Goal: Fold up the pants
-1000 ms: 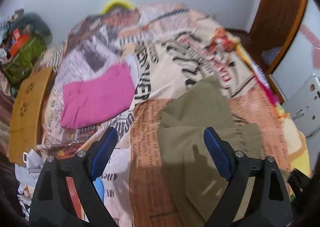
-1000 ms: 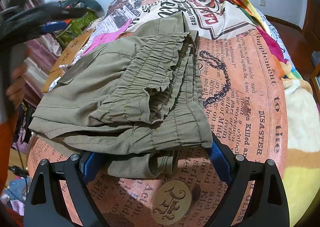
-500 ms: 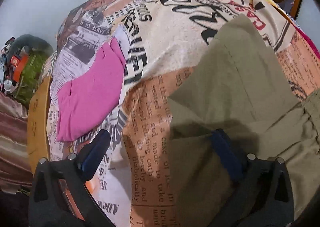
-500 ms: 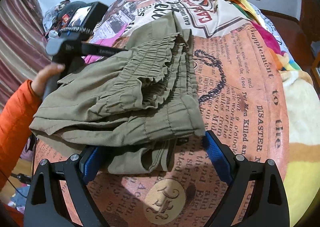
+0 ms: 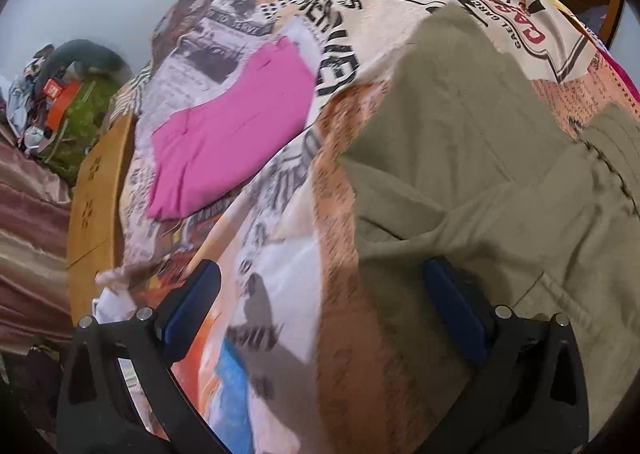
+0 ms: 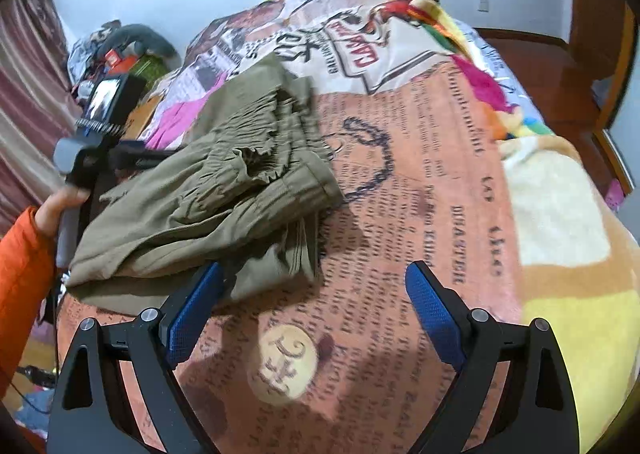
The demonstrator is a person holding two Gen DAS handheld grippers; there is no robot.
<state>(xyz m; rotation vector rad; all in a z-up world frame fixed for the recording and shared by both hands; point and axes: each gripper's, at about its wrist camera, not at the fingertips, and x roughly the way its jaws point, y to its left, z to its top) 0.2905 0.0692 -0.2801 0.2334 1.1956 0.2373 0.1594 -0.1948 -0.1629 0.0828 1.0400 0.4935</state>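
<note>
Olive-green pants (image 6: 224,189) lie in a bunched, partly folded heap on the printed blanket, the elastic waistband on top. In the left wrist view the pants (image 5: 500,157) fill the right half. My left gripper (image 5: 320,294) is open and empty, low over the blanket at the pants' left edge, its right finger against the cloth. My right gripper (image 6: 312,294) is open and empty, just in front of the heap's near edge, its left finger beside the cloth. The left gripper's body and the person's hand show at the left of the right wrist view (image 6: 96,145).
A folded pink garment (image 5: 228,137) lies on the blanket to the left of the pants. A wooden bed board (image 5: 100,189) and a pile of clutter (image 5: 68,97) are at the left. A striped curtain (image 6: 28,93) hangs at the left.
My right gripper has drawn back from the pants, which no longer lie over its fingers. My left gripper has moved in close to the pants' left edge. The heap looks more rumpled.
</note>
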